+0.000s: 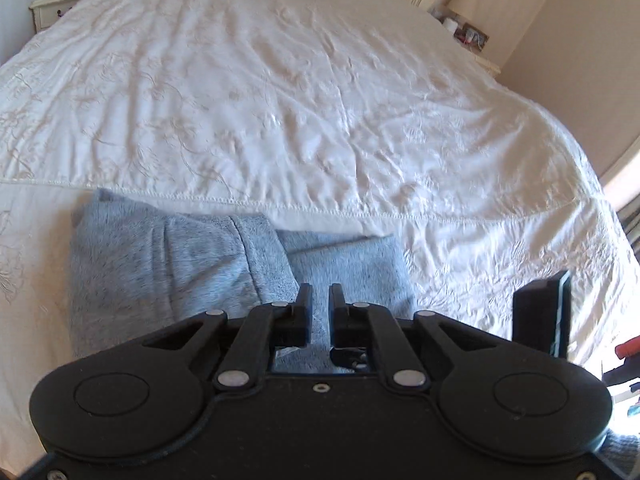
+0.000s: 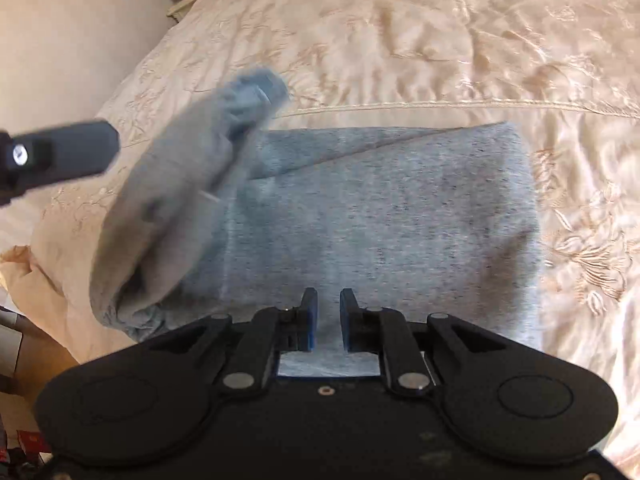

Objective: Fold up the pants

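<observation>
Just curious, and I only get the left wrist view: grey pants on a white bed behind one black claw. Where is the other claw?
Observer: The right gripper hovers over the pants, near their front edge, jaws slightly apart.
Operator: Is it holding any cloth?
Observer: Nothing looks pinched. Grey fabric shows through the gap between its blue pads.
Operator: Does the fold look tidy from there?
Observer: The right side lies flat, but a loose end on the left seems to stick up, and it is blurred.
</observation>
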A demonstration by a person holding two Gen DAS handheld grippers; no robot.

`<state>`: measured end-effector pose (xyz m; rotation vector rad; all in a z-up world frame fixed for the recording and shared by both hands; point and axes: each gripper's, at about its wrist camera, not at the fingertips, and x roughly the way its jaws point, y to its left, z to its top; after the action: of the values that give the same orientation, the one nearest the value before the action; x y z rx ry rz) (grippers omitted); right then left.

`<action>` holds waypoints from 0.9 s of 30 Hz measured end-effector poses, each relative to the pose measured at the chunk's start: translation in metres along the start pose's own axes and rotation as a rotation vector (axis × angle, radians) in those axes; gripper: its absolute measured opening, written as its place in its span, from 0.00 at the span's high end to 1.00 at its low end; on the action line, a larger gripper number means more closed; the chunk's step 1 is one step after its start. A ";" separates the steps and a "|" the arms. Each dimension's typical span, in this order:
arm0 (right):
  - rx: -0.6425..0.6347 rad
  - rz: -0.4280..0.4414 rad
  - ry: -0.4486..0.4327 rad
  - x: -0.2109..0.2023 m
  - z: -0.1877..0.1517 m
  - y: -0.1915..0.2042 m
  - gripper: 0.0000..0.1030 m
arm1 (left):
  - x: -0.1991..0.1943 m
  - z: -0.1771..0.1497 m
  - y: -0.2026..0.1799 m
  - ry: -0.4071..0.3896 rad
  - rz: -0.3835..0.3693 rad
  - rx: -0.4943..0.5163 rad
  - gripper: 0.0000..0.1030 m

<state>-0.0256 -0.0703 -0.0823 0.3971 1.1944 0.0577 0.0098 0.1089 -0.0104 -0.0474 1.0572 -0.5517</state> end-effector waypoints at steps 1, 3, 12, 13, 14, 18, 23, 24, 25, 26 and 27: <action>0.006 -0.010 0.002 -0.002 0.001 -0.010 0.83 | 0.010 -0.004 -0.004 0.029 0.016 0.006 0.88; 0.019 -0.014 -0.006 -0.008 0.004 -0.026 0.81 | 0.016 -0.012 -0.003 0.056 0.052 -0.011 0.86; 0.026 0.141 -0.027 0.006 0.052 -0.021 0.64 | -0.007 -0.027 0.064 0.088 0.353 -0.170 0.72; 0.015 0.147 -0.014 0.010 0.054 -0.017 0.64 | -0.009 -0.026 0.071 0.083 0.376 -0.187 0.72; 0.000 0.157 0.002 0.017 0.058 -0.012 0.64 | -0.010 -0.024 0.078 0.077 0.395 -0.200 0.72; -0.045 0.170 0.031 0.031 0.063 0.007 0.63 | -0.005 -0.010 0.104 0.055 0.445 -0.229 0.72; -0.060 0.134 0.072 0.048 0.065 0.018 0.62 | 0.040 -0.003 0.134 0.189 0.398 -0.250 0.71; -0.059 0.130 0.077 0.051 0.065 0.019 0.62 | 0.051 -0.005 0.138 0.237 0.394 -0.236 0.71; -0.057 0.128 0.082 0.052 0.065 0.019 0.61 | 0.058 -0.007 0.141 0.268 0.396 -0.222 0.71; -0.050 0.130 0.087 0.056 0.066 0.020 0.61 | 0.065 -0.008 0.141 0.288 0.393 -0.198 0.71; -0.044 0.131 0.091 0.058 0.066 0.020 0.60 | 0.069 -0.009 0.141 0.297 0.389 -0.170 0.71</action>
<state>0.0597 -0.0549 -0.1074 0.4375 1.2534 0.2164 0.0849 0.2015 -0.1123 0.0923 1.3617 -0.1153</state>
